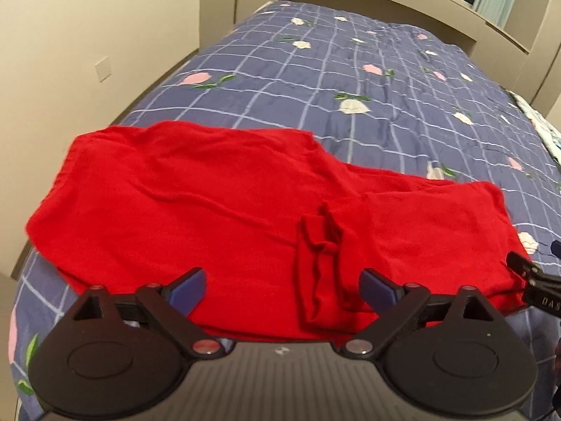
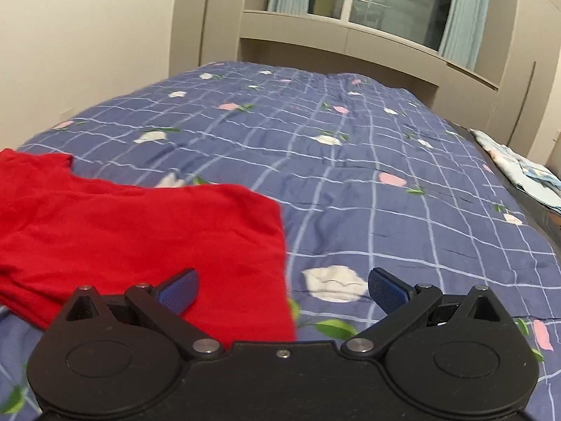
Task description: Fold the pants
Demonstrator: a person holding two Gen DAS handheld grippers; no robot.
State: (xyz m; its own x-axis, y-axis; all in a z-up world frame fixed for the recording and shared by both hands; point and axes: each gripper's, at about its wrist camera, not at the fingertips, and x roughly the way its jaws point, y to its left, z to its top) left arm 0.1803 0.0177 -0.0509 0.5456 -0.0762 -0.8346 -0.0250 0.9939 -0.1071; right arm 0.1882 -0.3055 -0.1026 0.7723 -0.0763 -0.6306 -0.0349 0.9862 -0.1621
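Observation:
Red pants [image 1: 217,203] lie spread across the near end of a bed, with a bunched fold [image 1: 320,266] near the front edge. My left gripper [image 1: 282,289] is open and empty, hovering over the pants' near edge with the bunched fold between its blue pads [image 1: 189,289]. In the right wrist view the pants [image 2: 140,238] fill the lower left. My right gripper [image 2: 282,291] is open and empty above the pants' right edge, one pad over the red cloth and the other over the quilt. The tip of the right gripper [image 1: 533,275] shows at the right edge of the left wrist view.
The bed carries a blue checked quilt with flowers [image 2: 350,161]. A beige wall [image 1: 70,52] runs along the left. A headboard shelf and a window with curtains [image 2: 385,10] stand at the far end. A pale folded cloth [image 2: 519,168] lies at the right bed edge.

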